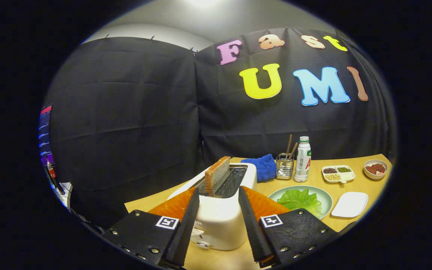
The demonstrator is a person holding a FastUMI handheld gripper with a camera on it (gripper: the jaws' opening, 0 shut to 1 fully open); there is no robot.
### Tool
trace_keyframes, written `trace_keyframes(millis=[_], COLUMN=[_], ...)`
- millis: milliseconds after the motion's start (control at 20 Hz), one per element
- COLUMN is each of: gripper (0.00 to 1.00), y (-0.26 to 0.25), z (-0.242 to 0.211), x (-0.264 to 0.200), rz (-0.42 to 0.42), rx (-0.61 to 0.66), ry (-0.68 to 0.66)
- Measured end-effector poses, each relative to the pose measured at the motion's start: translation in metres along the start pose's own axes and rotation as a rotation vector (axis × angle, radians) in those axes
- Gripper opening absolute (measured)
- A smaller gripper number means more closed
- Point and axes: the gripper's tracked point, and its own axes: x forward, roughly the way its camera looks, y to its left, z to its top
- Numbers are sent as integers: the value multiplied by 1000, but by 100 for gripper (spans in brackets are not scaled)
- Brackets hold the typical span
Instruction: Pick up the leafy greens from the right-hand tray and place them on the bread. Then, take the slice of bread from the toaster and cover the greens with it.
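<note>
— Where's the bread slice point(217, 175)?
— Upright in the toaster point(221, 210), just beyond the gripper point(218, 202), whose fingers spread wide, flanking the toaster.
— The greens point(300, 199)?
— On the green plate point(326, 198), right of the fingers.

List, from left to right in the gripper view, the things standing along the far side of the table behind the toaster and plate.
blue cloth → metal utensil holder → bottle → divided dish → small bowl.
</note>
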Motion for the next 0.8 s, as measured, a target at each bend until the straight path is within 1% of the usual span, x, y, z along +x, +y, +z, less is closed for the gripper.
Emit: trace_keyframes(millis=[200,350,500,600,650,750,800], gripper=[64,64,64,62,48,20,20], y=[15,9,10,12,7,12,17], z=[5,4,6,3,2,-2,0], x=[20,38,55,63,65,74,71], rz=[-24,-100,-146,-163,-202,-195,-173], rx=[-22,-34,-32,-44,-61,-37,-9], ry=[-8,20,34,56,64,57,53])
